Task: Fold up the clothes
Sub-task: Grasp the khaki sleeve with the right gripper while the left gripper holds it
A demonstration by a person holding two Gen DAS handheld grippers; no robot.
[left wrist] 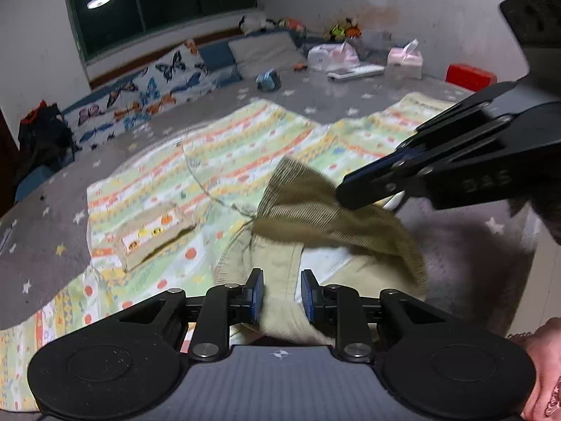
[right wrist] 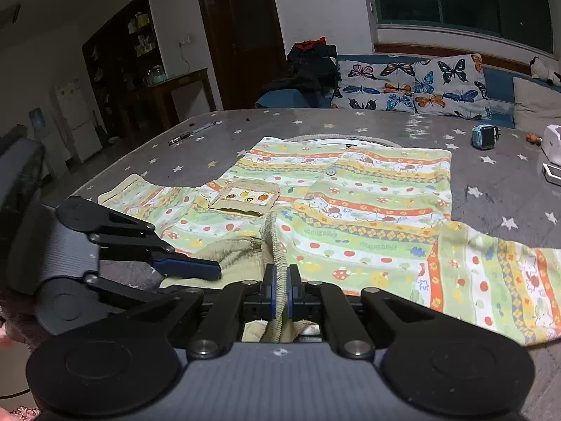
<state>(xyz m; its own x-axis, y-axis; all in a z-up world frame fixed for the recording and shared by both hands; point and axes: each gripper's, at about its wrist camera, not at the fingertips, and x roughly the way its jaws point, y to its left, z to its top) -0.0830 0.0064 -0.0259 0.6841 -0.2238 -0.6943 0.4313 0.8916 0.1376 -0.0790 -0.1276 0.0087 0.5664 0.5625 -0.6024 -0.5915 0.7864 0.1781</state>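
A child's patterned jacket [right wrist: 368, 193] with green, yellow and orange stripes lies spread flat on the grey star-print surface [right wrist: 175, 147]; it also shows in the left wrist view [left wrist: 224, 154]. It has a beige pocket [right wrist: 245, 198] and beige corduroy lining at the hem. My right gripper [right wrist: 280, 293] is shut on the ribbed corduroy hem [right wrist: 277, 245] and holds it lifted; it shows in the left wrist view [left wrist: 345, 198] gripping a lifted flap [left wrist: 315, 210]. My left gripper [left wrist: 282, 293] has its jaws slightly apart around the beige lining [left wrist: 280, 263].
Butterfly-print cushions [right wrist: 413, 84] line the back. Tissue packs [left wrist: 405, 58], a red box [left wrist: 470, 75], a blue watch [right wrist: 485, 135] and pens [right wrist: 189, 133] lie on the far surface. Dark clothing [right wrist: 308, 63] is heaped at the corner.
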